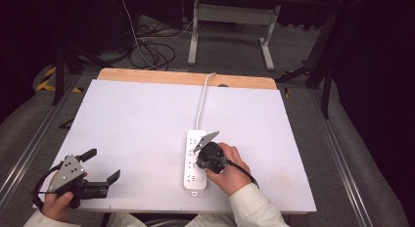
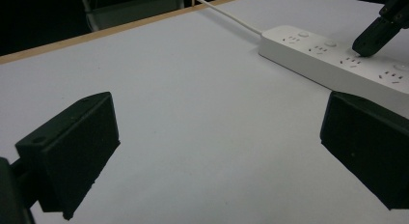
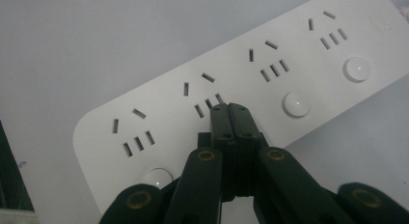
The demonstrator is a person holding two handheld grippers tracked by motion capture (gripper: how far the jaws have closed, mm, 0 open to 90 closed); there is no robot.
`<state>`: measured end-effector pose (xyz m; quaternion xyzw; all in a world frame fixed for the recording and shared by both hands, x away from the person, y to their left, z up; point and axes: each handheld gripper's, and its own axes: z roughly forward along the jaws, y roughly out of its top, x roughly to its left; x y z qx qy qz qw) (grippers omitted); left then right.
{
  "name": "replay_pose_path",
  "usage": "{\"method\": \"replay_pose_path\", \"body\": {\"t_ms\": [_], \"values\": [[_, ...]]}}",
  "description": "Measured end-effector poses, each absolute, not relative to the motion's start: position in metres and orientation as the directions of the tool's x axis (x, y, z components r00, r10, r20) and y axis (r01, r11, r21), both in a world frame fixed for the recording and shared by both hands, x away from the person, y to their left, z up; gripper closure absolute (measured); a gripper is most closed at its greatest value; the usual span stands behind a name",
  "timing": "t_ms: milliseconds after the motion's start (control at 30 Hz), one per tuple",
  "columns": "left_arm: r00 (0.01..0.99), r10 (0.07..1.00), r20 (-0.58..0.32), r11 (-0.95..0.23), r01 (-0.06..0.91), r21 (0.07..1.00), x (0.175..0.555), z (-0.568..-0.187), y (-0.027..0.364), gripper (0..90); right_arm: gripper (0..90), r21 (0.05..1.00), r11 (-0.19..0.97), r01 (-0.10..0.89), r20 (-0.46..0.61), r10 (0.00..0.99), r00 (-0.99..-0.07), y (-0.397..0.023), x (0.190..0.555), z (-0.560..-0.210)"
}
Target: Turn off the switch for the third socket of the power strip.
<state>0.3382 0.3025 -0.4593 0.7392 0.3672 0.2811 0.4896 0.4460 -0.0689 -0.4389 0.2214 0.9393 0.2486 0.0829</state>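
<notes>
Two grippers: one working, one idle.
Right gripper (image 3: 230, 108): jaws pressed together, nothing between them, tips down on the power strip (image 1: 195, 161) beside a set of socket slots; whether touching or just above, cannot tell.
Left gripper (image 1: 103, 164): jaws spread wide, empty, parked near the table's near left corner, well apart from the strip.
Power strip position: flat on the white table (image 1: 137, 119), right of centre, long axis running away from the person, white cord (image 1: 200, 102) leading off over the far wooden edge.
Buttons: round white button (image 3: 296, 104) beside each socket group, one just beside the closed tips.
Likely step: pressing a switch with the shut tips, judged from the pose alone.
Handling, judged: rigid plastic shell, light, smooth and probably slippery on the tabletop; likely to skid or pivot under a sideways push.
Hold point, judged: across the narrow width, on the long side walls, away from the cord end.
Risk: tips sliding off the button, or into the slots.
</notes>
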Motion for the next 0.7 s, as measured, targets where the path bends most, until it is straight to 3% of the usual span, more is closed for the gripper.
{"method": "replay_pose_path", "body": {"t_ms": [700], "values": [[0.574,0.817,0.053,-0.249,0.268,0.931,0.3382,-0.4597,0.3014,0.4,90.0,0.521,0.759,0.39,-0.052,0.484,-0.874,-0.0699,0.4424,-0.4412]]}}
